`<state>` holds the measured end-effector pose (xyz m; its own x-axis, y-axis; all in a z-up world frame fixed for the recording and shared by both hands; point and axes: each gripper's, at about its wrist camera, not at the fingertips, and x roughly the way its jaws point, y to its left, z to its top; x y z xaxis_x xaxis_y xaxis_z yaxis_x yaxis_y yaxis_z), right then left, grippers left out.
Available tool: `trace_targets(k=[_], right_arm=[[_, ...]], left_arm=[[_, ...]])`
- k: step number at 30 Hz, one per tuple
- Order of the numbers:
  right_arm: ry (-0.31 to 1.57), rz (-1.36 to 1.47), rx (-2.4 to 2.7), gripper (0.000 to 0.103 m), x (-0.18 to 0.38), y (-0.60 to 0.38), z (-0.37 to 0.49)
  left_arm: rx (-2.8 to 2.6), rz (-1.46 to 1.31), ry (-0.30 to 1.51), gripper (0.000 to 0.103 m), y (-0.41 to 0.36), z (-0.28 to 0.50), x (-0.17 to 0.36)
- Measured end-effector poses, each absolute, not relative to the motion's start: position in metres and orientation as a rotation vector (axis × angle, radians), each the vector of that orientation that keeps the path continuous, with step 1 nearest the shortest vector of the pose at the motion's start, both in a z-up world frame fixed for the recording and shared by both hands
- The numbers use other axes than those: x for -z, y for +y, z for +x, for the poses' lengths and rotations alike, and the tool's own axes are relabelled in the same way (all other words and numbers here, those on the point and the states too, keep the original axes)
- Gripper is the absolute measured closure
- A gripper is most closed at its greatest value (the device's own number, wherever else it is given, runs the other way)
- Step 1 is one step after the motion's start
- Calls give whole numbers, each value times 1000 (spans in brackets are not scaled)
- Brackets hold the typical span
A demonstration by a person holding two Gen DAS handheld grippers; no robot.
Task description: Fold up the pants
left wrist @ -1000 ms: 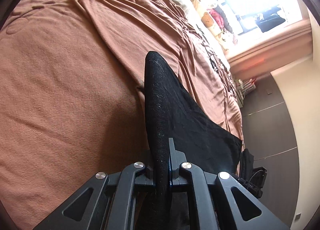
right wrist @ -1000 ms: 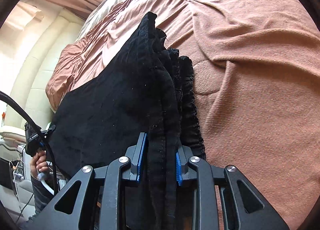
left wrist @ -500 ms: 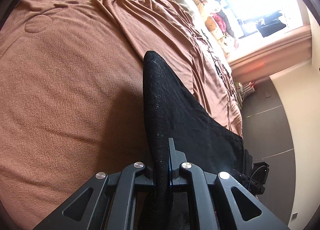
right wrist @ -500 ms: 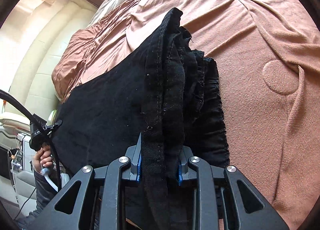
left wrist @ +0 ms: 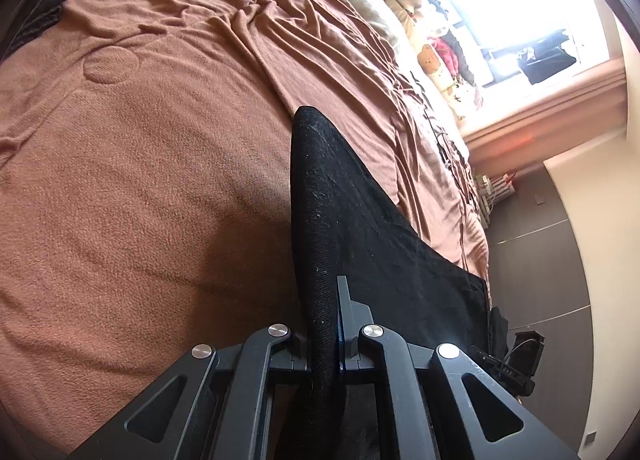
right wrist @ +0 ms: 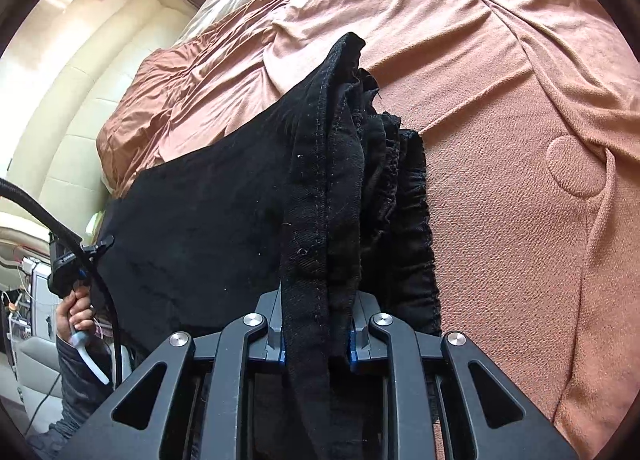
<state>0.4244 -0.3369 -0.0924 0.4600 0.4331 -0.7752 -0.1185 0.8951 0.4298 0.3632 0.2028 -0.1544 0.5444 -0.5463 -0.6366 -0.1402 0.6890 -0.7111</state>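
Note:
Black pants (left wrist: 340, 196) hang stretched over a bed with a brown cover (left wrist: 140, 180). My left gripper (left wrist: 324, 340) is shut on a thin folded edge of the pants, which rises as a ridge ahead of the fingers. In the right wrist view the bunched waistband of the pants (right wrist: 332, 188) stands up between the jaws of my right gripper (right wrist: 318, 336). Those jaws are closing and the pads press on the thick fabric. The cloth spans away to the left toward the other gripper (right wrist: 66, 264), held by a hand.
The rumpled brown cover (right wrist: 520, 120) fills most of both views. Pillows and soft toys (left wrist: 432, 56) line the far side under a bright window. A padded cream headboard (right wrist: 80, 108) stands at the left. Dark floor (left wrist: 536, 244) lies beyond the bed's edge.
Both grippers have carried the pants farther across the bed; a round mark in the cover has slid into view. The waistband bunch has shifted in the right jaws, which have narrowed slightly.

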Motion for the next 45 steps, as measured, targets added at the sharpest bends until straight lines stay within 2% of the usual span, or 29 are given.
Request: trace_targets(k=[4,10,12,14,16,20,22,24,27,37,45], right_arm=[[1046,207,-234,86,96,-330,426],[1062,181,-157,86,109,-337,423],[1049,200,-164,86,107,-341,417],[1033,211,-161,86,103,-342,411],[1027,226,-170,86,102,-348,402],[1002,272,-201,85,101,-355,385],[989,299,-211,80,101,-359,376],[968,345,-226,66,100,-366,367],[918,412,-236,55,100,-378,349],[836,667,-246,55,125,-411,304],[867,742,-282,55,152,-406,304]], left_arm=[[245,-786,1019,94,196,360,161],[148,-716,1058,86,194,353,163],[130,-718,1065,73,197,348,165],[115,-722,1066,67,199,342,168],[109,-721,1066,65,200,337,168],[103,-734,1053,52,202,324,170],[99,-730,1053,52,201,319,171],[97,-731,1056,51,200,312,175],[92,-738,1047,51,200,302,179],[77,-750,1023,51,208,280,188],[62,-744,1015,51,210,272,184]])
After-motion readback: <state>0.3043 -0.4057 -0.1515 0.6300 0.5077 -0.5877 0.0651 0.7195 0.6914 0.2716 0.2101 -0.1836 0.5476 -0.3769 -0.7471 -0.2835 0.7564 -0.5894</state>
